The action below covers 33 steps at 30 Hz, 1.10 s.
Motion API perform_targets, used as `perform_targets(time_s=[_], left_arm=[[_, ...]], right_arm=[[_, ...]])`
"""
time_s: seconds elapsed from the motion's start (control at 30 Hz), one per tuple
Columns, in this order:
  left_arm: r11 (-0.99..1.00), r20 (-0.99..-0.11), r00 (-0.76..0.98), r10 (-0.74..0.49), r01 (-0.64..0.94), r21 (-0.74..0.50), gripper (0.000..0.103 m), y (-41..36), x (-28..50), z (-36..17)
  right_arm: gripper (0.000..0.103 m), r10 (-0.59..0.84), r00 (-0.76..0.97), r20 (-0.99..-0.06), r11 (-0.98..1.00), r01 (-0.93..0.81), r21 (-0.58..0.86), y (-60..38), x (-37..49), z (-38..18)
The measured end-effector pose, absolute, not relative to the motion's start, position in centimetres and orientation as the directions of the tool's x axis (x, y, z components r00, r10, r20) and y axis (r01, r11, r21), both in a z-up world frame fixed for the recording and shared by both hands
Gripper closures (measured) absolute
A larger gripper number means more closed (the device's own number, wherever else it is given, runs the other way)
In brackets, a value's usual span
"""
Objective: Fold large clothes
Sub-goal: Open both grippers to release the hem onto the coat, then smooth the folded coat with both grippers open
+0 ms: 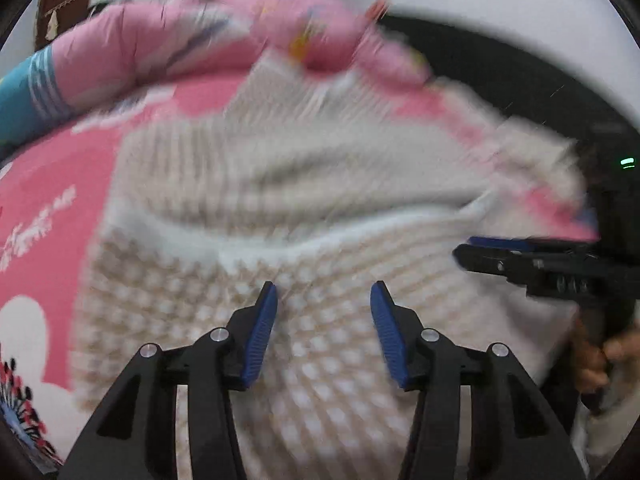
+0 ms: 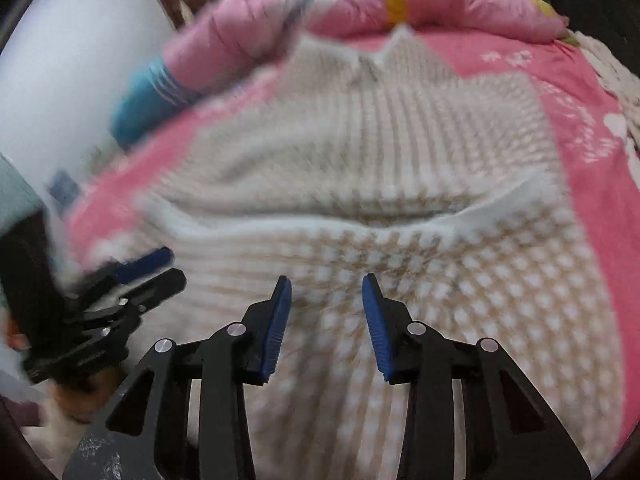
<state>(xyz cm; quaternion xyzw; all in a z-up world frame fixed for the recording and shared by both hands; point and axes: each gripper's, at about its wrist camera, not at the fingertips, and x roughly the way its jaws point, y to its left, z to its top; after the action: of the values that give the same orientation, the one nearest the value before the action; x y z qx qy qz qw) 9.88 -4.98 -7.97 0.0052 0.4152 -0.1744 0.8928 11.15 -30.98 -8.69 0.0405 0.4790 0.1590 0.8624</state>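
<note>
Pink bed (image 2: 592,168) carrying a folded knit sweater (image 2: 400,160); left gripper (image 1: 324,292) and right gripper (image 2: 326,284) fingers parted, empty, above it.

bed (image 2: 592,184) covered with a pink sheet with white prints, carries everything; cream knit sweater (image 2: 384,184) lies spread flat across the middle of it, near part folded over with a white-dotted pattern on top, ribbed part behind; bunched pink quilt (image 2: 440,0) lies along the far edge behind the sweater; teal striped cloth (image 2: 148,96) sits at the quilt's left end; all blurred
</note>
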Motion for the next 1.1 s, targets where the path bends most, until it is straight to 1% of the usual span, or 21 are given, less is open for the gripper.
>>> perform_targets(time_s=[0.07,0.13,0.2,0.23,0.27,0.3,0.33,0.37,0.4,0.43,0.53,0.6,0.63,0.67,0.7,0.73,0.77,0.87,0.93,1.0,1.1], left_arm=[[0.941,-0.724,0.619,-0.304,0.316,-0.125,0.055,-5.3,10.1,-8.8],[0.939,-0.712,0.630,-0.309,0.321,-0.122,0.055,-5.1,9.2,-7.5],[0.941,-0.693,0.654,-0.302,0.320,-0.108,0.055,-4.1,7.6,-6.1],[0.950,-0.675,0.684,-0.277,0.301,-0.085,0.055,-3.1,6.8,-5.6],[0.960,-0.671,0.699,-0.246,0.272,-0.069,0.054,-1.8,6.6,-5.6],[0.976,-0.691,0.697,-0.189,0.211,-0.055,0.054,-0.1,6.9,-6.6],[0.981,-0.716,0.676,-0.177,0.179,-0.073,0.054,1.2,7.7,-7.8],[0.966,-0.712,0.653,-0.258,0.185,-0.181,0.053,2.8,8.3,-9.0],[0.953,-0.687,0.661,-0.301,0.188,-0.237,0.053,3.4,8.3,-9.1],[0.947,-0.674,0.667,-0.318,0.192,-0.256,0.053,3.5,8.3,-8.9],[0.948,-0.670,0.672,-0.315,0.191,-0.254,0.053,3.9,7.2,-7.1],[0.949,-0.641,0.702,-0.310,0.184,-0.257,0.053,5.5,5.7,-6.3],[0.945,-0.639,0.701,-0.318,0.183,-0.270,0.053,6.3,5.2,-6.8],[0.930,-0.640,0.682,-0.353,0.183,-0.318,0.053,7.2,5.2,-7.7],[0.911,-0.632,0.669,-0.391,0.180,-0.372,0.054,8.0,5.5,-8.8],[0.899,-0.615,0.673,-0.409,0.185,-0.396,0.054,8.4,5.7,-9.2],[0.896,-0.606,0.679,-0.414,0.186,-0.404,0.054,8.5,5.7,-9.2],[0.906,-0.616,0.687,-0.387,0.159,-0.392,0.055,8.4,5.2,-7.5],[0.922,-0.586,0.729,-0.354,0.167,-0.350,0.055,8.1,3.6,-5.4],[0.917,-0.538,0.751,-0.383,0.238,-0.320,0.055,6.9,1.7,-3.4],[0.868,-0.517,0.701,-0.491,0.345,-0.356,0.051,3.6,0.6,-3.1]], right_arm=[[0.063,0.333,0.494,-0.803,0.941,-0.227,0.251,-31.1,11.3,-8.7],[0.064,0.337,0.490,-0.804,0.941,-0.210,0.266,-32.0,10.6,-7.0],[0.064,0.276,0.547,-0.790,0.961,-0.187,0.206,-33.5,8.7,-4.7],[0.064,0.240,0.577,-0.781,0.970,-0.169,0.173,-34.1,8.1,-4.3],[0.064,0.159,0.602,-0.783,0.987,-0.113,0.114,-35.4,7.5,-4.2],[0.062,0.095,0.595,-0.798,0.996,-0.057,0.076,-36.5,7.6,-4.9],[0.062,0.076,0.567,-0.820,0.997,-0.022,0.077,-37.8,8.0,-6.6],[0.062,0.119,0.553,-0.824,0.992,-0.029,0.124,-38.7,8.4,-8.3],[0.062,0.145,0.554,-0.819,0.988,-0.036,0.151,-39.3,8.5,-9.0],[0.062,0.152,0.560,-0.815,0.987,-0.041,0.156,-39.4,8.5,-9.0],[0.062,0.120,0.587,-0.800,0.992,-0.042,0.118,-38.8,6.7,-5.6],[0.058,0.143,0.631,-0.763,0.989,-0.061,0.135,-39.6,4.5,-4.2],[0.055,0.128,0.631,-0.765,0.991,-0.046,0.128,-40.0,4.2,-4.6],[0.055,0.100,0.607,-0.789,0.993,-0.011,0.117,-41.1,4.0,-5.9],[0.055,0.152,0.583,-0.798,0.984,-0.014,0.177,-42.2,4.2,-7.7],[0.055,0.203,0.587,-0.784,0.970,-0.012,0.242,-43.2,4.1,-8.9],[0.055,0.212,0.585,-0.783,0.967,-0.012,0.254,-43.2,4.2,-8.7],[0.055,0.153,0.594,-0.790,0.980,0.013,0.200,-42.5,3.5,-5.5],[0.055,0.193,0.635,-0.748,0.977,-0.054,0.206,-41.1,1.9,-2.9],[0.053,0.238,0.657,-0.715,0.971,-0.139,0.196,-39.0,0.2,-1.6],[0.052,0.320,0.620,-0.717,0.945,-0.261,0.195,-35.0,-0.3,-2.8]])
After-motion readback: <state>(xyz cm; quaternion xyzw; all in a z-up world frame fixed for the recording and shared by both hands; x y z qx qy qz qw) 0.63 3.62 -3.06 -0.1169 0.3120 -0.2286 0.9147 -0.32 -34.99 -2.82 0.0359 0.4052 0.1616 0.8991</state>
